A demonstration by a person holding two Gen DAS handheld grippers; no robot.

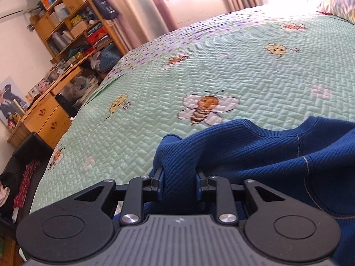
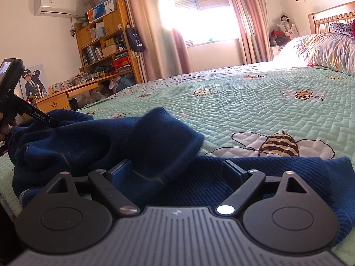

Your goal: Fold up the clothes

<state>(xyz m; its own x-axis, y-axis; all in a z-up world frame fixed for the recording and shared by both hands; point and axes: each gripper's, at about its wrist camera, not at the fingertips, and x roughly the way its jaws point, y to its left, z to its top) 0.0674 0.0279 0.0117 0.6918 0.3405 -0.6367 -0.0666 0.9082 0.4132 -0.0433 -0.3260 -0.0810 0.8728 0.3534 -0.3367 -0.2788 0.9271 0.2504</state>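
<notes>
Left wrist view: left gripper (image 1: 179, 184) clamped on a bunched fold of the blue sweater (image 1: 255, 155), tilted down over the bed.

Right wrist view: right gripper (image 2: 175, 173) sits low and nearly level, jaws spread wide, sweater cloth (image 2: 155, 137) lying between the fingers with the pads off it. Sweater lies crumpled on the green bee-print quilt (image 2: 244, 102) near the bed's edge. Off to the left, the other gripper (image 2: 50, 119) pinches the far end. Beyond, a navy tote bag (image 2: 135, 38) hangs on the wooden shelf (image 2: 121, 22); its white lettering is too blurred to read.
</notes>
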